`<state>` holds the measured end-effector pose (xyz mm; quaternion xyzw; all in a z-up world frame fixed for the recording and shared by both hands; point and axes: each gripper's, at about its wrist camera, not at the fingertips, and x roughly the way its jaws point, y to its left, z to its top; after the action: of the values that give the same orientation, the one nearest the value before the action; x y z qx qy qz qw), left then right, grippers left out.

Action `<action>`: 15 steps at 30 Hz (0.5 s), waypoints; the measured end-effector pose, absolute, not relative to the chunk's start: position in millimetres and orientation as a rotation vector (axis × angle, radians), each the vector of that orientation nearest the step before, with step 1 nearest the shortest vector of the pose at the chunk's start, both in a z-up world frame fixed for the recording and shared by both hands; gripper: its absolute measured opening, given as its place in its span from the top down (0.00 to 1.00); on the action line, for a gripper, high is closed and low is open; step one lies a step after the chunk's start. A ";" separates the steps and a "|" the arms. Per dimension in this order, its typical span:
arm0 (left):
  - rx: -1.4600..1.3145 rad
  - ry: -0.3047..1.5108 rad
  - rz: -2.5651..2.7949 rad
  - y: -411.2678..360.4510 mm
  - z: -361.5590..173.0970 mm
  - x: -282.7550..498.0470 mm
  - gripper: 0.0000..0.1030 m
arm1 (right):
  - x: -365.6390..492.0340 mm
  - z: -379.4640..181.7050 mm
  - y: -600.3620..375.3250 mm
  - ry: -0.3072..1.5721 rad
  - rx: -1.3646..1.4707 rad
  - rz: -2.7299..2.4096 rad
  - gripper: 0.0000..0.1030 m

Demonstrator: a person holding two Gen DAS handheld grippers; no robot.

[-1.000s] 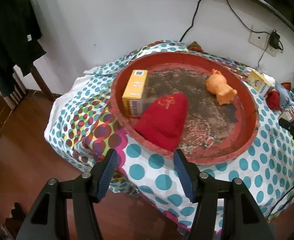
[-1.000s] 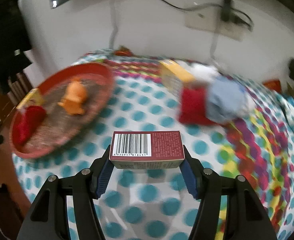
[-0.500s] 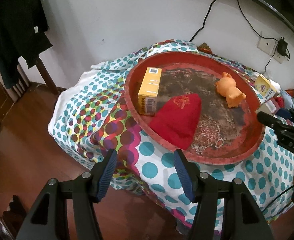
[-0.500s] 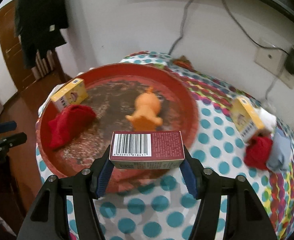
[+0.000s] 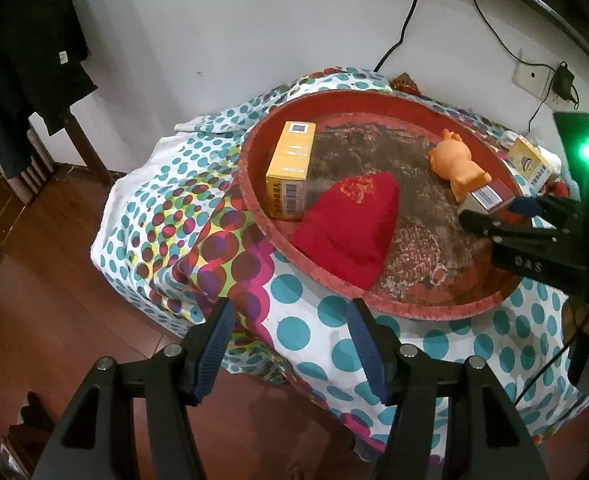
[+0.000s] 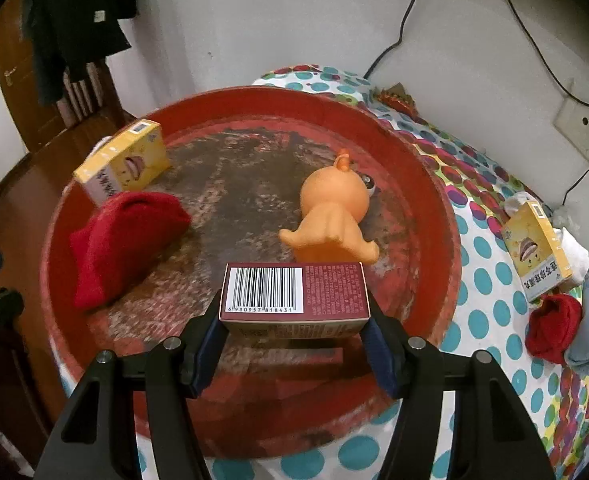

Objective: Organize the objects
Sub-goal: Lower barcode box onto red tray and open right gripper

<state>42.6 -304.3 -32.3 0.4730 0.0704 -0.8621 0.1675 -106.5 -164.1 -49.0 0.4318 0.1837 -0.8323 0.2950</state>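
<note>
Since the earlier frame, the maroon box [image 6: 295,294], clamped in the right claw [image 6: 294,340], was carried over the red tray [image 6: 434,200]; the left claw [image 5: 290,344] was held open, empty.

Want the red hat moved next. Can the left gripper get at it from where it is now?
Probably yes. The left gripper is open and empty, and the red hat lies at the tray's near edge, nothing on it. The right gripper, with its box, is farther right.
</note>
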 end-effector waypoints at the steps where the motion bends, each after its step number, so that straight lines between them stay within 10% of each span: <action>1: 1.347 0.199 -2.455 -303.8 -32.7 42.6 0.42 | -109.9 -49.9 -165.9 0.492 1.155 -2.217 0.42; 15: 1.373 0.197 -2.449 -302.7 -36.7 39.7 0.42 | -133.9 -53.4 -181.0 0.535 1.179 -2.243 0.42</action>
<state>39.7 -302.7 -36.7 0.4813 0.0690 -0.8585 0.1626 -133.9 -181.0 -53.4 0.4380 0.1989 -0.8333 0.2723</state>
